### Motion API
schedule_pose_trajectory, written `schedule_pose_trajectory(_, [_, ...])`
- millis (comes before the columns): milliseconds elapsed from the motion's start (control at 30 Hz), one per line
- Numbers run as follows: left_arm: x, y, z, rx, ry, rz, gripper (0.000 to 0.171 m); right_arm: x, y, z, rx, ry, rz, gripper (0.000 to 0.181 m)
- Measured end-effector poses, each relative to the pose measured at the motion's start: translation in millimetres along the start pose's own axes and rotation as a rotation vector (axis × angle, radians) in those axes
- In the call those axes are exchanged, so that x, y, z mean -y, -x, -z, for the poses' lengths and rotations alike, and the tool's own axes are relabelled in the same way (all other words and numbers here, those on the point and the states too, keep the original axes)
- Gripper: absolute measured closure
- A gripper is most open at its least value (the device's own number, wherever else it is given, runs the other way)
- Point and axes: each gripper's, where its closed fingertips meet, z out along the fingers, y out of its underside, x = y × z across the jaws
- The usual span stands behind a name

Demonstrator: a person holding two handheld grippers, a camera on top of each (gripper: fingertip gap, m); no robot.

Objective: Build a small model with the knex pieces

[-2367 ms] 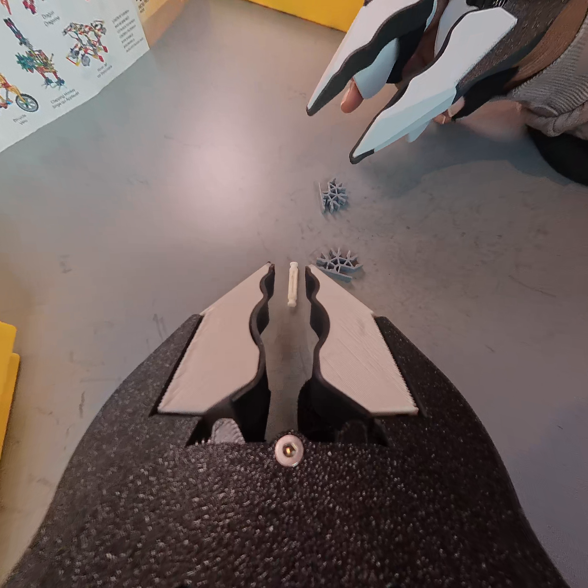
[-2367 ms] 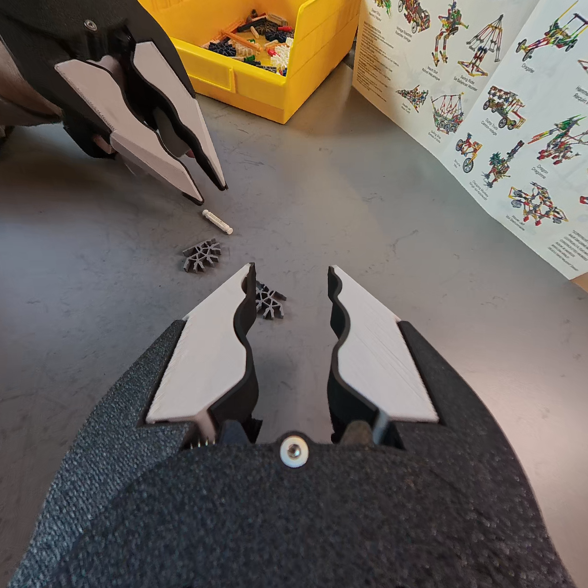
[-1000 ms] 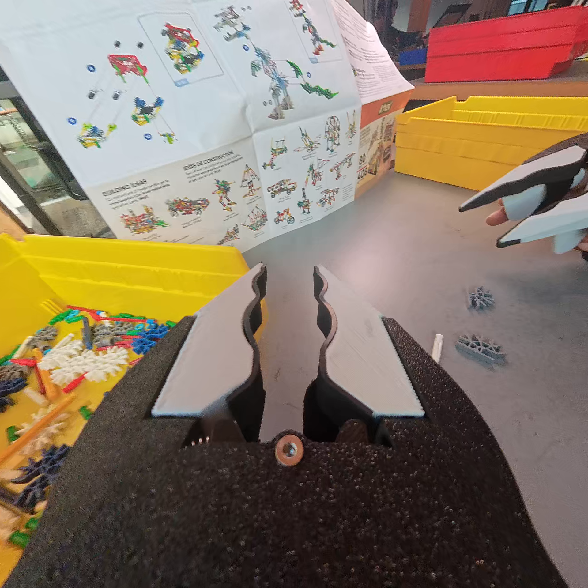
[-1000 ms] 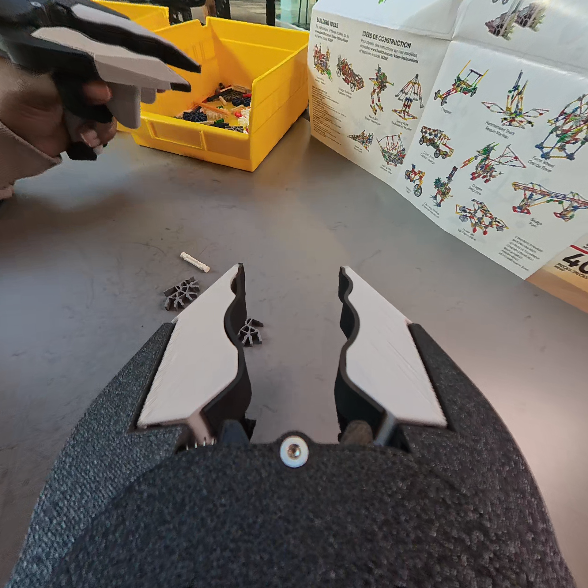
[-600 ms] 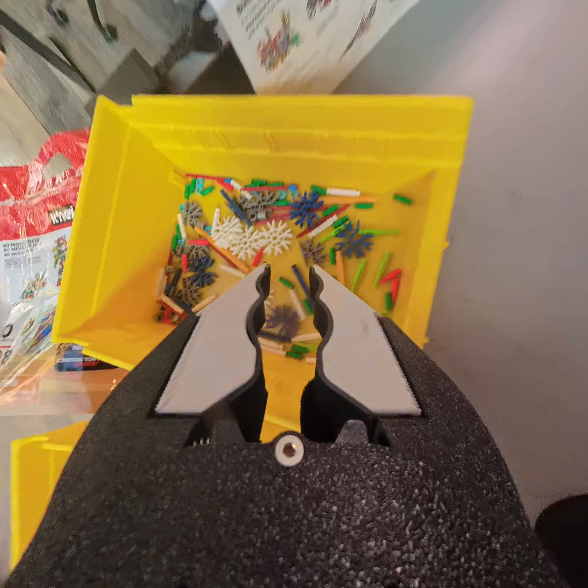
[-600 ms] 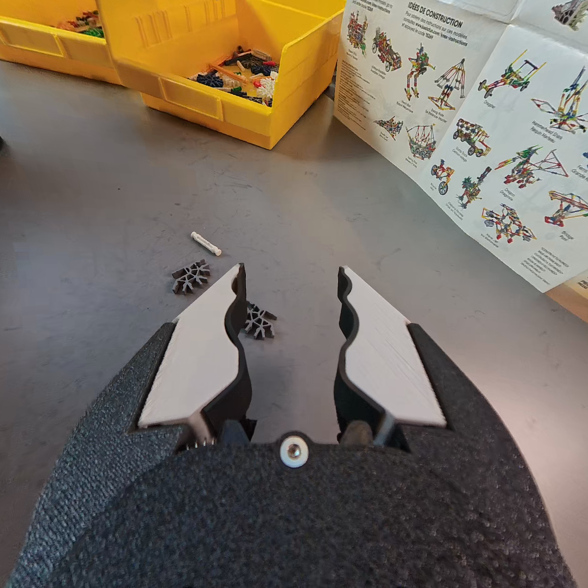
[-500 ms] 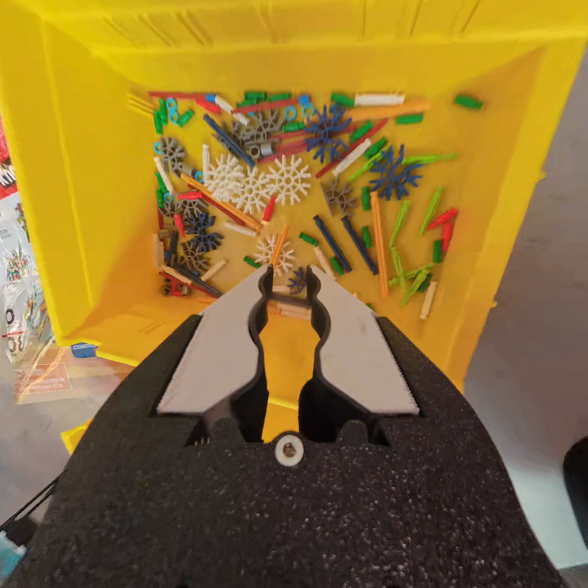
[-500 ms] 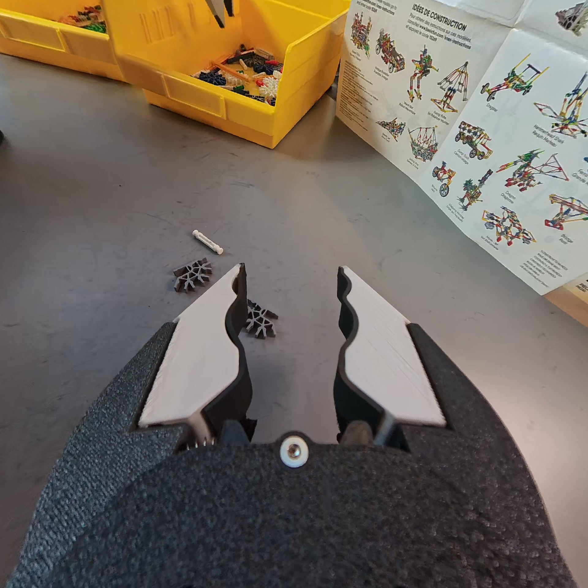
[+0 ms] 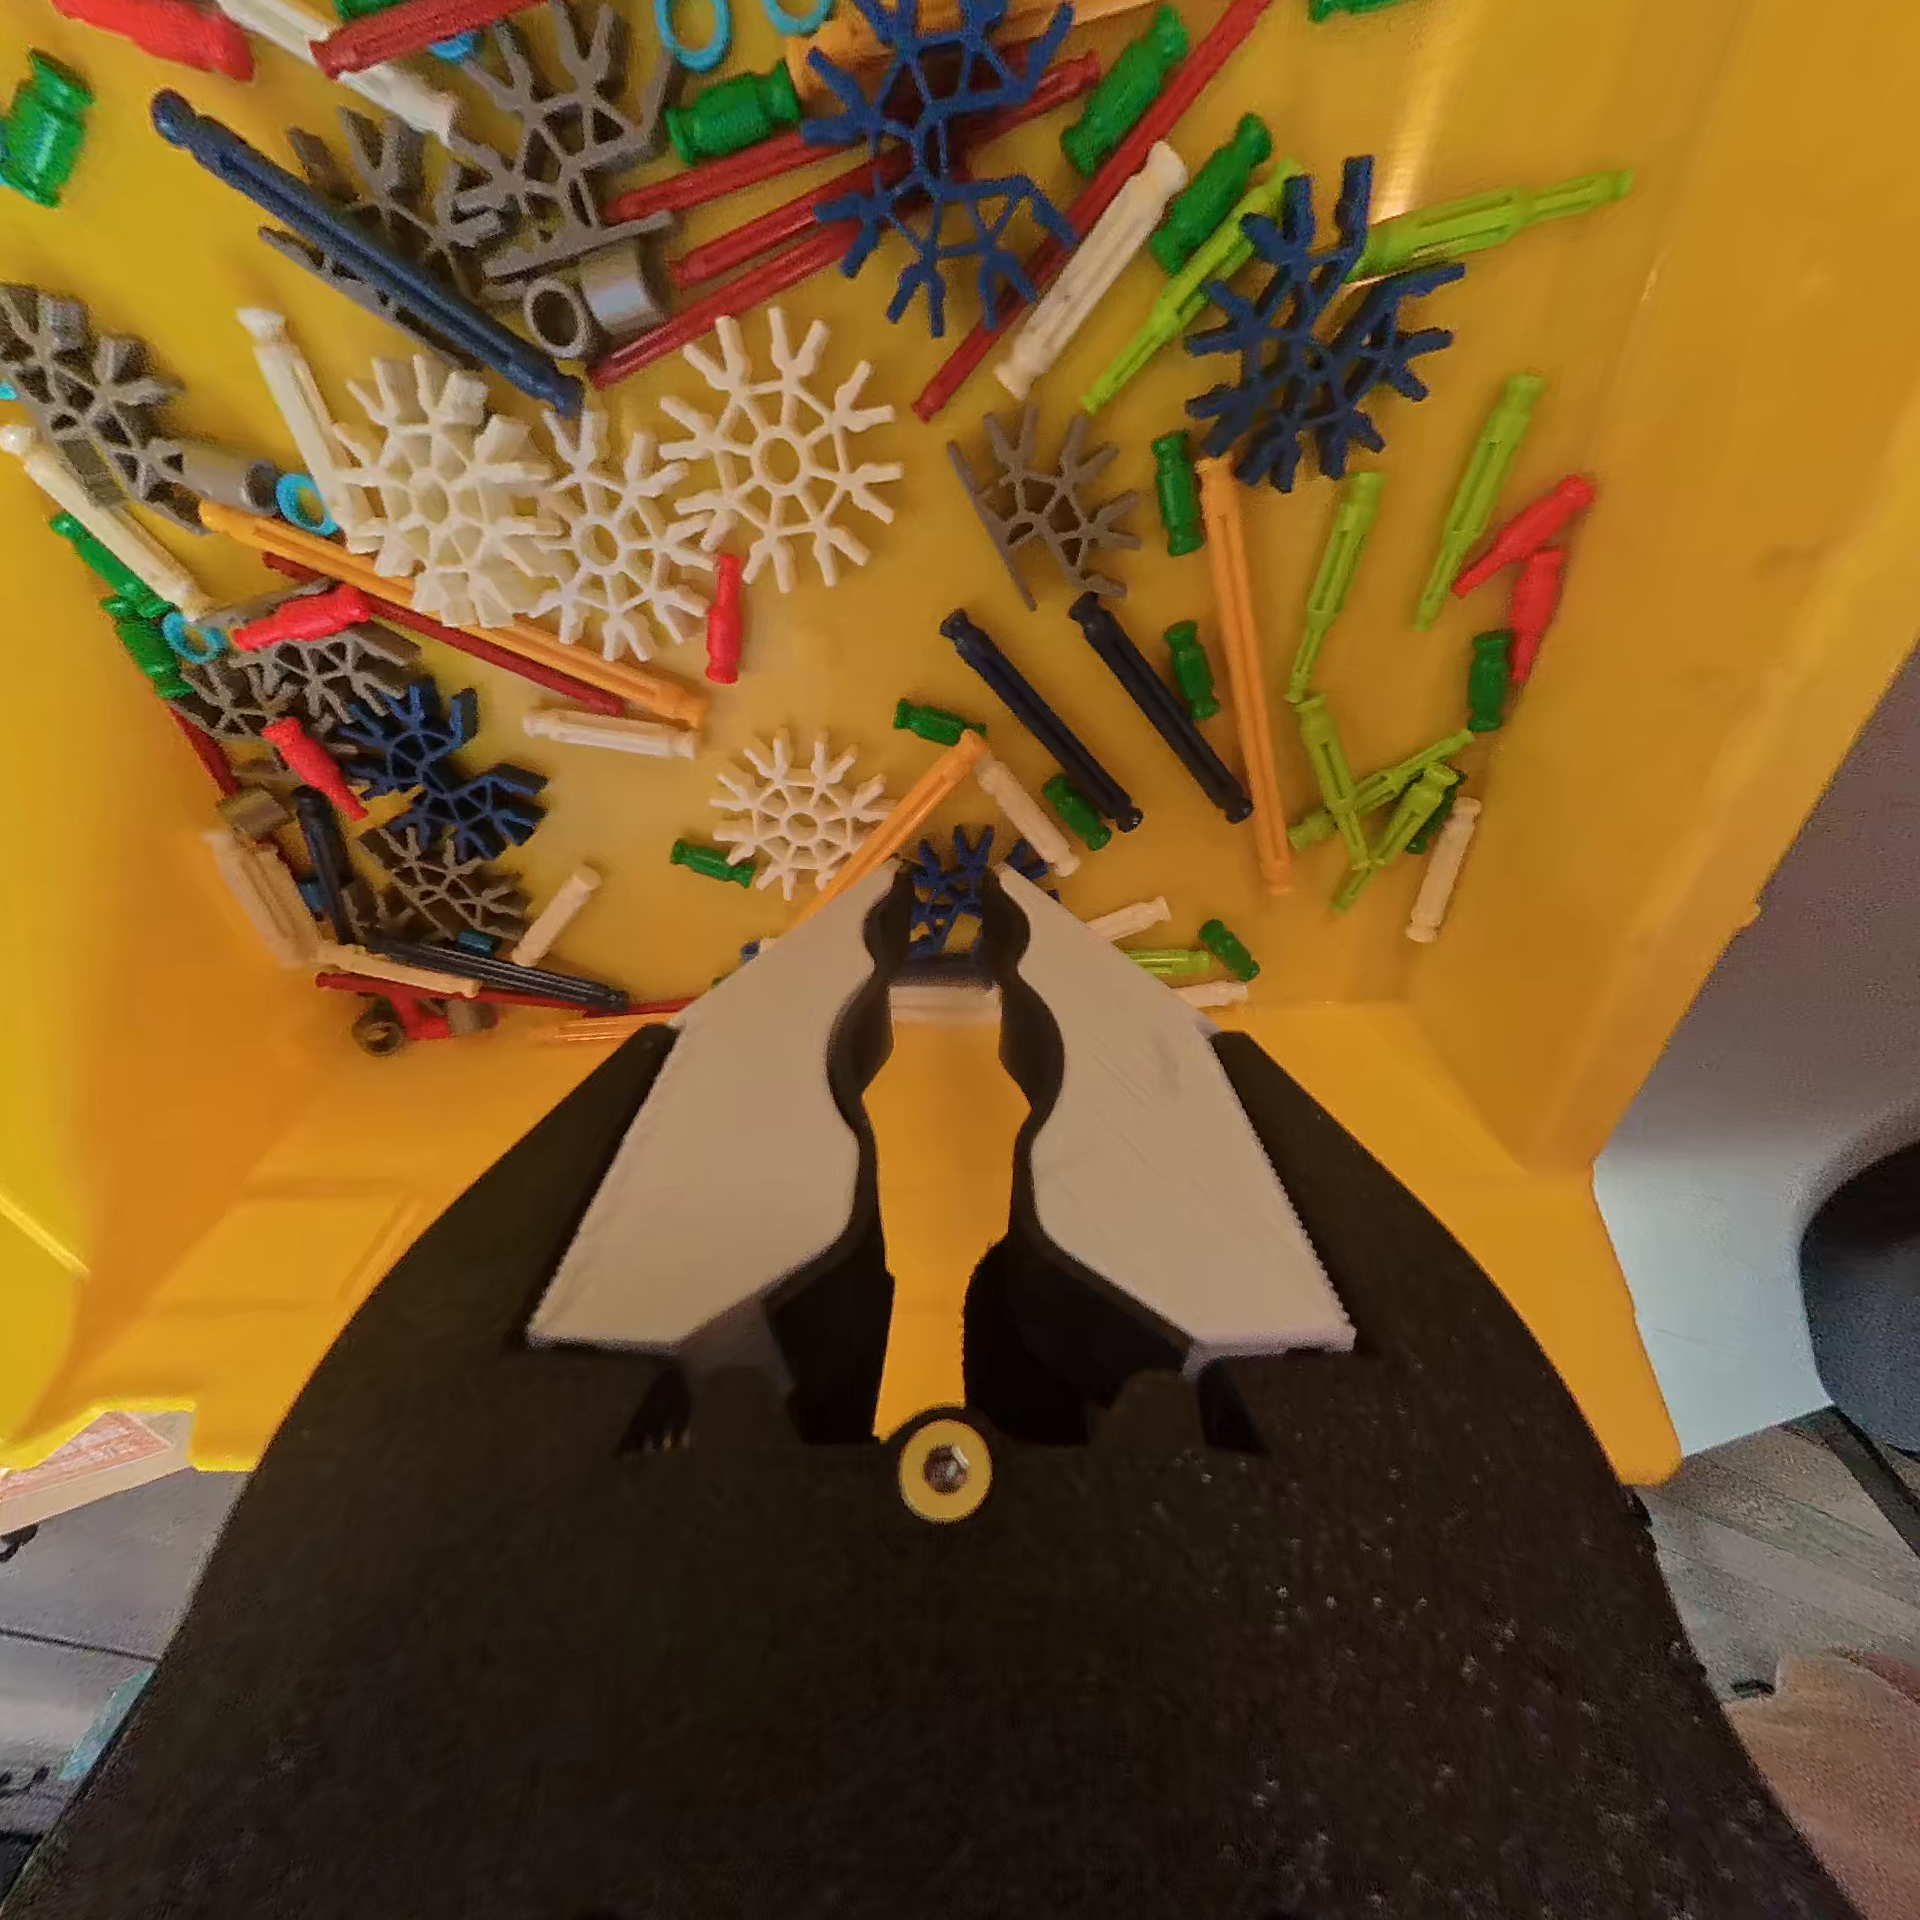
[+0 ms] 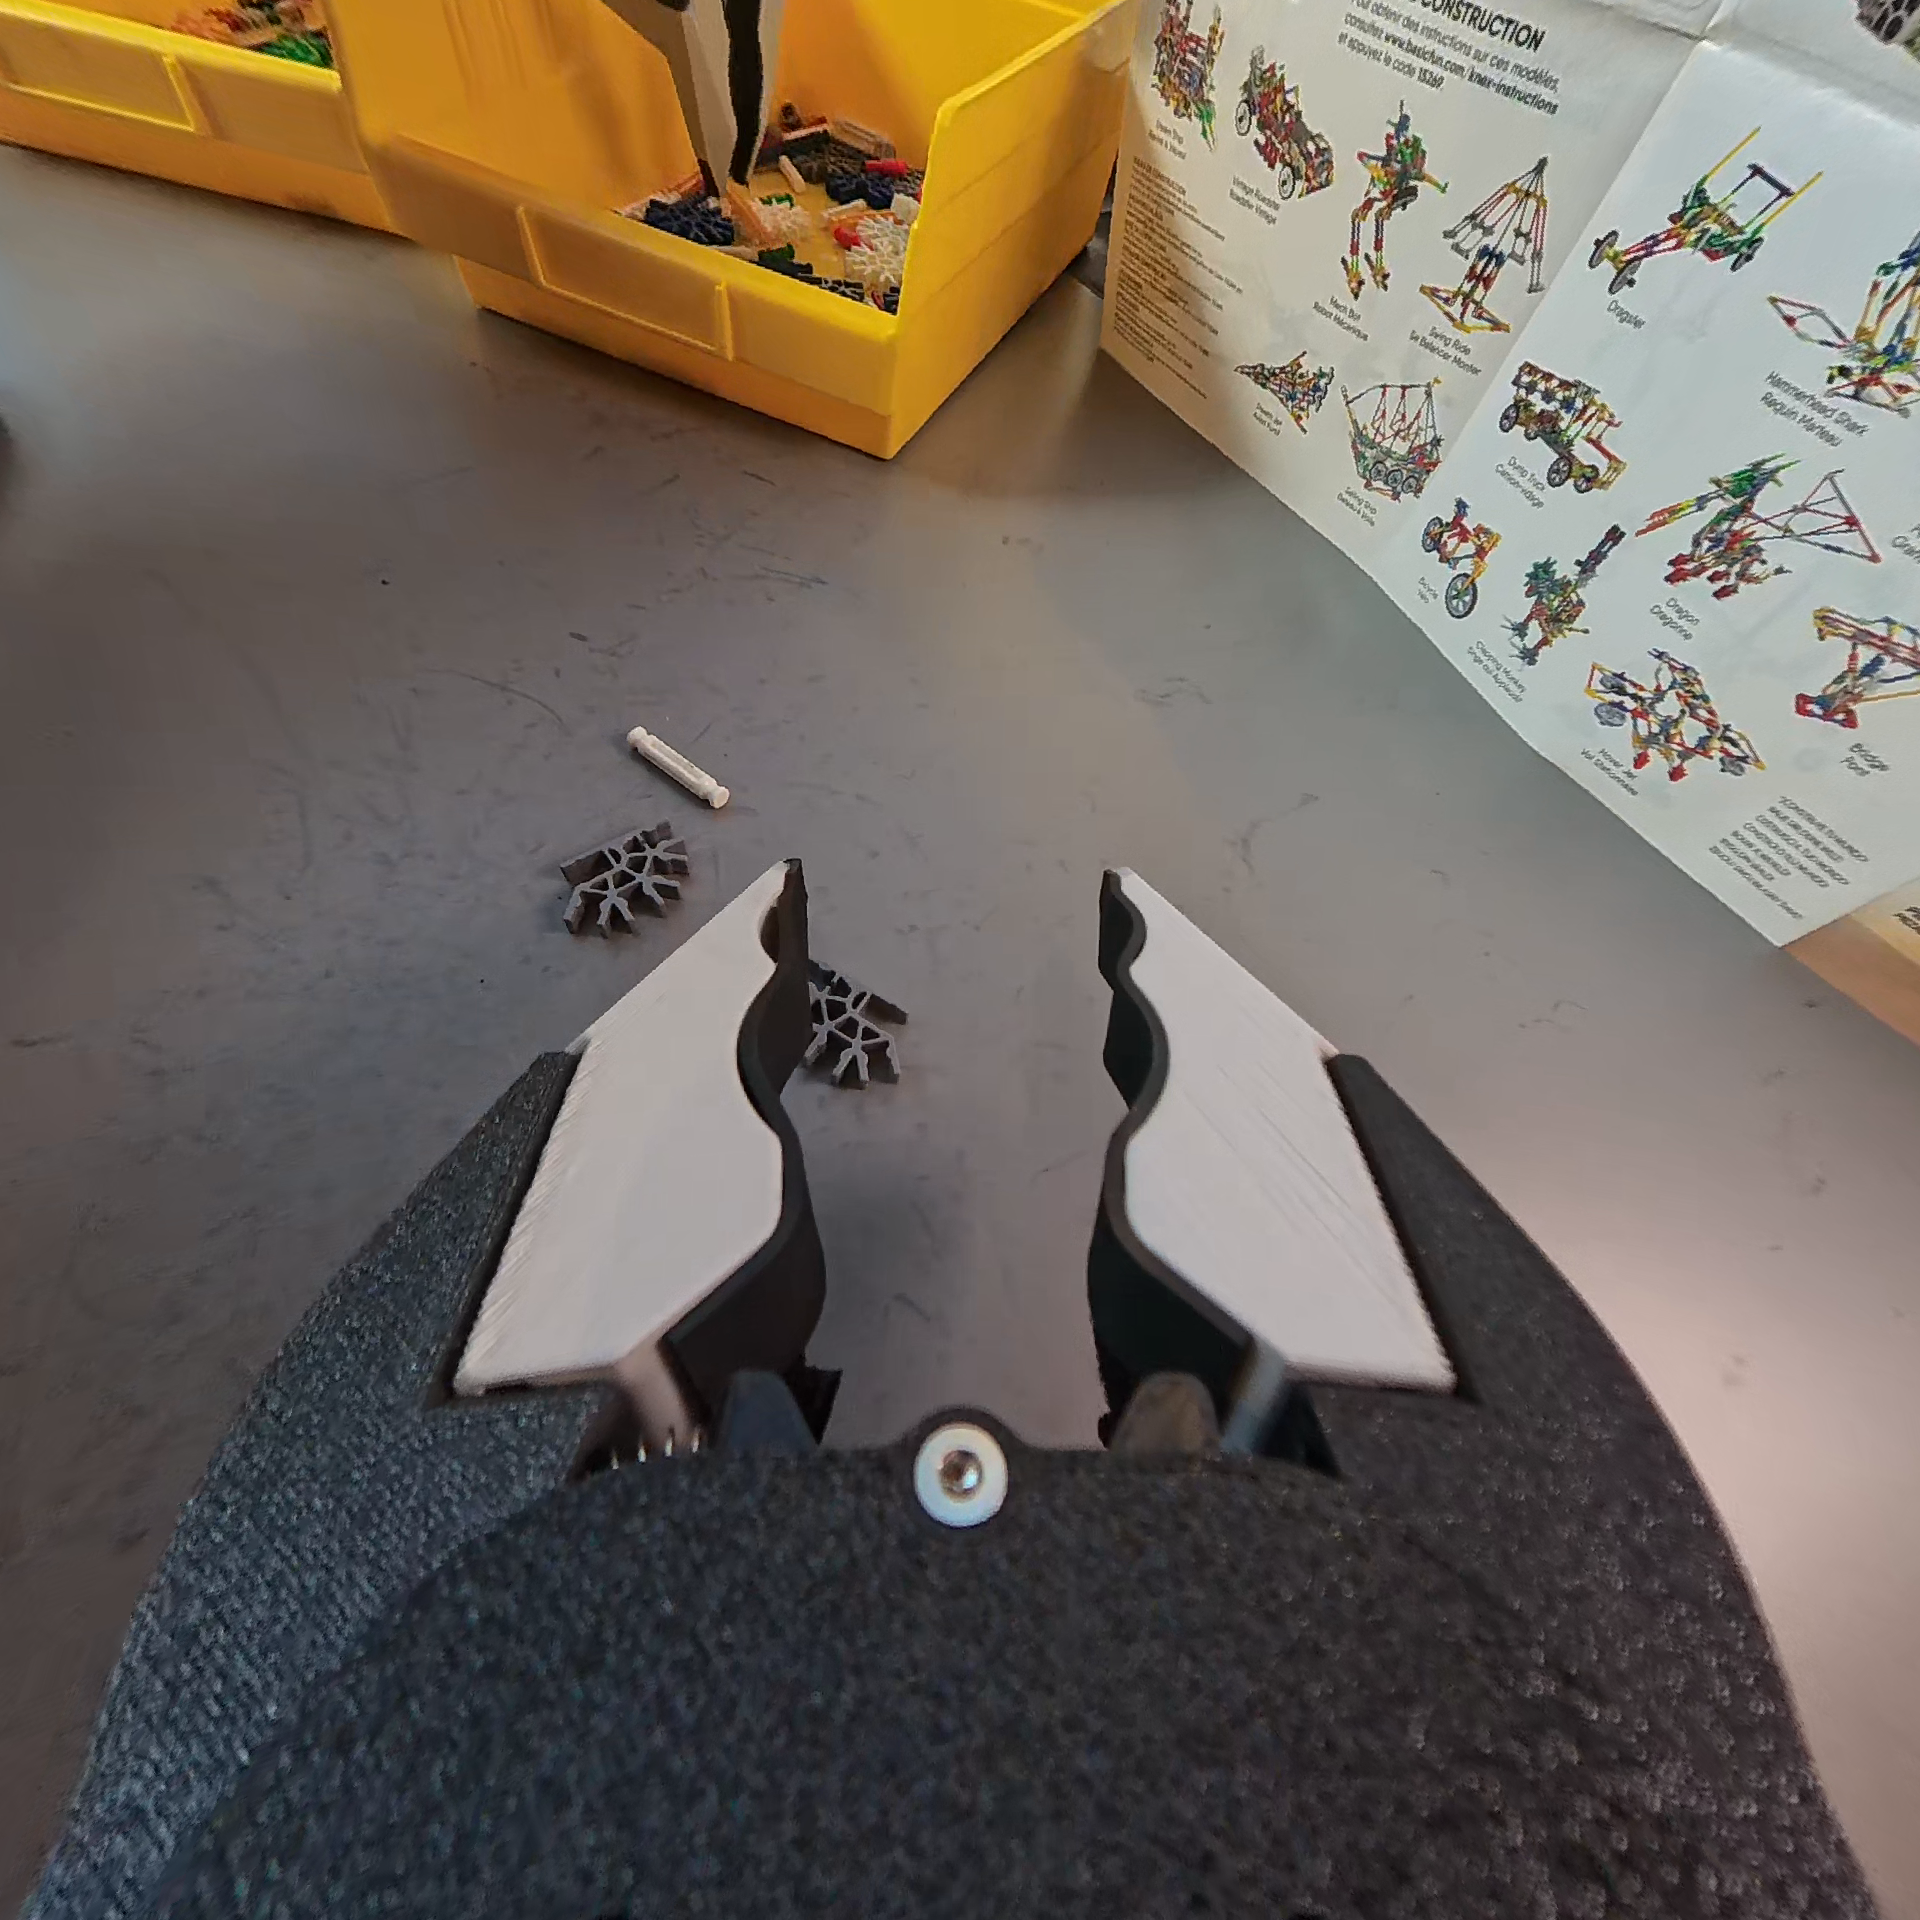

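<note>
Yellow bin [image 9: 1714, 436]: mixed rods and snowflake connectors in white, dark blue, grey, red, orange, green, lime. Left tool [image 9: 948, 883]: pale grey fingers, black speckled body. Counter [image 10: 312, 644]: dull grey, bearing two dark grey connectors [image 10: 627, 878] and a white rod [image 10: 677, 767]. Instruction sheet [image 10: 1579, 436]: white, multicoloured model pictures.

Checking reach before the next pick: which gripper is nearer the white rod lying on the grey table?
Right. The right gripper hovers open just short of the white rod, beside the two grey connectors. The left gripper is away, down in the yellow bin.

Scuffed grey tabletop [image 10: 1039, 644] under soft light; wood-look floor [image 9: 1787, 1558] beyond.
</note>
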Motion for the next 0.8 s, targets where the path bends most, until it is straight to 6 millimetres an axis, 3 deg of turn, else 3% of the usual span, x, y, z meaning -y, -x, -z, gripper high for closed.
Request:
schedule_pose_trajectory(167, [-3.8,-15.4,-7.8,-0.041,0.040,-0.029,0.158,-4.1,4.6,-3.5,0.009,0.031,0.028,0.127])
schedule_pose_trajectory(333, [0.5,-10.4,-14.2,-0.030,0.012,0.002,0.162,-6.3,6.3,-4.1,0.009,0.043,0.044,0.127])
schedule_pose_trajectory(433, [4.0,5.9,-15.1,0.061,-0.001,0.027,0.162,-6.8,6.2,-4.1,0.011,0.047,0.043,0.127])
schedule_pose_trajectory(800, [7.9,-8.2,-14.2,-0.040,-0.036,0.073,0.163,-11.1,10.6,-5.6,0.024,0.072,0.068,0.127])
